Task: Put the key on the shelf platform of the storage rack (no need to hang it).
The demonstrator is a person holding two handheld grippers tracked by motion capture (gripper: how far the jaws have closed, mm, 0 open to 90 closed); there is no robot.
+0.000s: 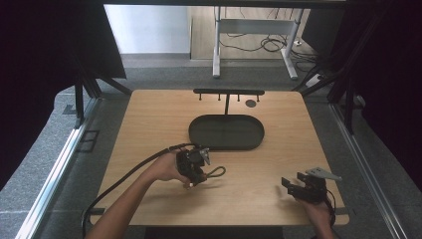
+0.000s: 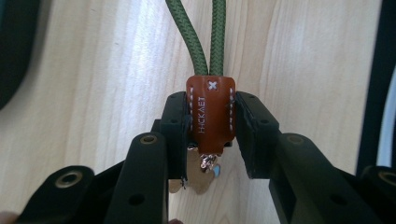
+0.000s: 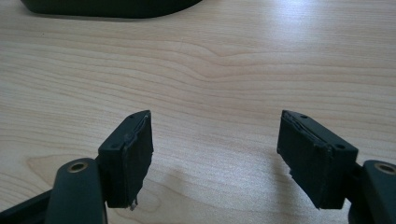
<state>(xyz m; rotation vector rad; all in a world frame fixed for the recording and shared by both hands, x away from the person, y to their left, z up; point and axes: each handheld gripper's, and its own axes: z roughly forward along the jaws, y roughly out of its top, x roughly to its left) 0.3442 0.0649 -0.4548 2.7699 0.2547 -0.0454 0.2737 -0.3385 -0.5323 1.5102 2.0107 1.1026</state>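
My left gripper point(image 2: 211, 126) is shut on the brown leather tab point(image 2: 210, 109) of a key strap. A green cord loop point(image 2: 187, 32) runs out of the tab's far end, and small metal keys point(image 2: 203, 176) hang under it. From above, the left gripper point(image 1: 196, 172) sits a little left of the table's middle, with the cord loop point(image 1: 217, 172) sticking out to its right just over the wood. Near the front right corner, my right gripper point(image 1: 293, 185) is open; in its own view the right gripper point(image 3: 215, 144) has only bare wood between its pads.
A black oval tray point(image 1: 226, 144) lies at the table's centre, just beyond the left gripper. Behind it stands a black T-shaped rack point(image 1: 228, 92) with small hooks, and a small dark disc point(image 1: 251, 103) lies beside it. The left gripper's cable point(image 1: 119, 181) trails off the front left.
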